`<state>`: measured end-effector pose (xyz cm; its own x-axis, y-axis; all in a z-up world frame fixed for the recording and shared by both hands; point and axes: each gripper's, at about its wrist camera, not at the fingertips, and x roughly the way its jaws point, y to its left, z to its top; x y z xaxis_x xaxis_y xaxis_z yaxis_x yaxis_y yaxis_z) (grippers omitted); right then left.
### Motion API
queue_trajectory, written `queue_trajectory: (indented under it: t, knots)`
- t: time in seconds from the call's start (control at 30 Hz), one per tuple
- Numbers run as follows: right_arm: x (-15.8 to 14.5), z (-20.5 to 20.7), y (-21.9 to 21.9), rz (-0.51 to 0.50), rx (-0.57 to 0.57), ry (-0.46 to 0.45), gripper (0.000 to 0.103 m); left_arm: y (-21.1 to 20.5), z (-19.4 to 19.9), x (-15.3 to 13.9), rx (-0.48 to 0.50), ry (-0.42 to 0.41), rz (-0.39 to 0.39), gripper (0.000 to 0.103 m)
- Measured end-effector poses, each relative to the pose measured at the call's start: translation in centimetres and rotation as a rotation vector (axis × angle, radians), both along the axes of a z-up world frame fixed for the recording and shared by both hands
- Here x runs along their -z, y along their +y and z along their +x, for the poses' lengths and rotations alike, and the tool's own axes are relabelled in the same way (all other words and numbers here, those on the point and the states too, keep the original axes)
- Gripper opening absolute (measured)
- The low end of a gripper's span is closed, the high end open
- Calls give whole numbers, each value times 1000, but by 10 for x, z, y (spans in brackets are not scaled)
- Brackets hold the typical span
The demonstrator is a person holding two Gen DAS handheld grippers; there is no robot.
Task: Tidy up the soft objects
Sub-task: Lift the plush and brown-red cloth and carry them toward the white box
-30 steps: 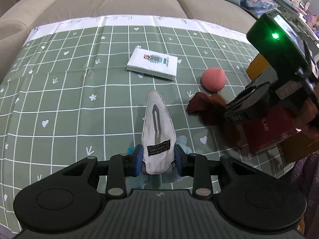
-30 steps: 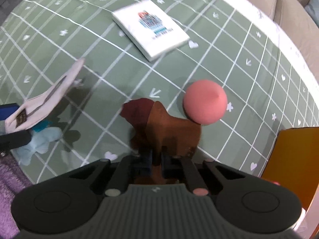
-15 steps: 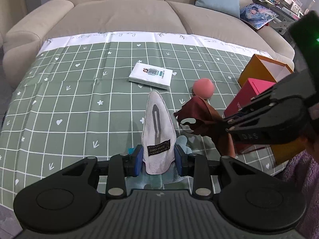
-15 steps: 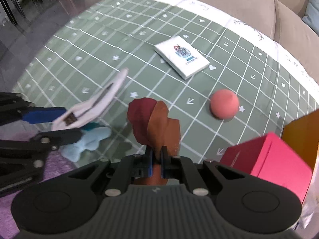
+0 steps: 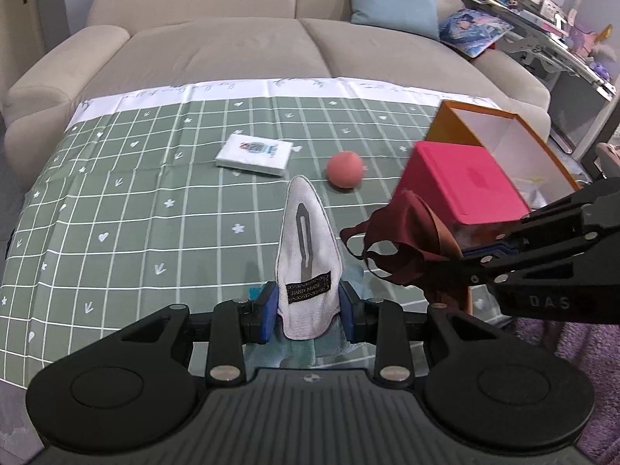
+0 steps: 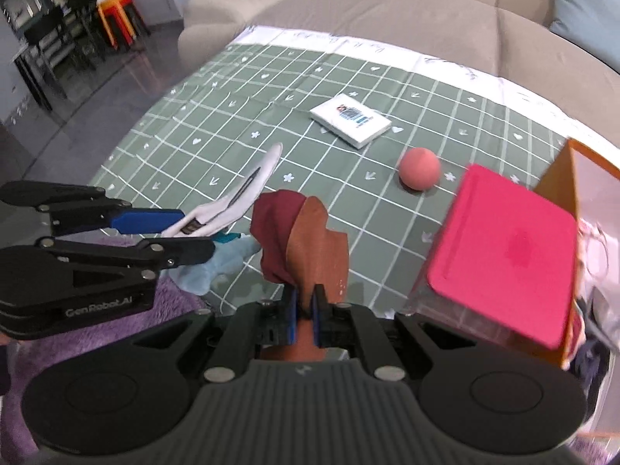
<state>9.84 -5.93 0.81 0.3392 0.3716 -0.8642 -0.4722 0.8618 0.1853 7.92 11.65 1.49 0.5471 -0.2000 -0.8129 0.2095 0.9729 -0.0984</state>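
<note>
My left gripper (image 5: pixel 308 308) is shut on a white pointed fabric pouch (image 5: pixel 307 248) with a grey zip and a black "HAND MADE" label, held above the green checked tablecloth (image 5: pixel 135 193). My right gripper (image 6: pixel 303 316) is shut on a dark red and brown cloth (image 6: pixel 300 240), lifted off the table. In the left wrist view that cloth (image 5: pixel 403 240) hangs at the right. A light blue soft piece (image 6: pixel 217 267) lies on the table under the left gripper (image 6: pixel 195 232). A pink ball (image 5: pixel 345 170) rests on the tablecloth.
A white tissue pack (image 5: pixel 254 155) lies at mid table. A pink lidded box (image 5: pixel 465 186) and an open orange box (image 5: pixel 500 139) stand at the right edge. A beige sofa (image 5: pixel 252 46) is behind the table. A purple rug (image 6: pixel 77 348) lies below.
Both grippers have risen and pulled back from the table with their loads. The red-brown cloth has left the tablecloth and now hangs in the air. The boxes have come into view.
</note>
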Motion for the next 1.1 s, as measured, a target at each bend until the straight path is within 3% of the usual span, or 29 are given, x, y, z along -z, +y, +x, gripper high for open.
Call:
queue_trajectory:
  t: [0.27,0.57,0.87,1.1]
  knots:
    - [-16,-35,-59,42,93,-48,5,-46,-18,-16,88,-35,-18,37]
    - [-31,-54,-143,90,278,-106,5,-129,-15,-39,303,-94,-2,37]
    - [-49,-43,-212,127,435,-196,5,-202,15,-53,453,-130,1,37]
    - [-36,-10,-255,109,494,-201,5,-255,56,-50,526,-127,37,37]
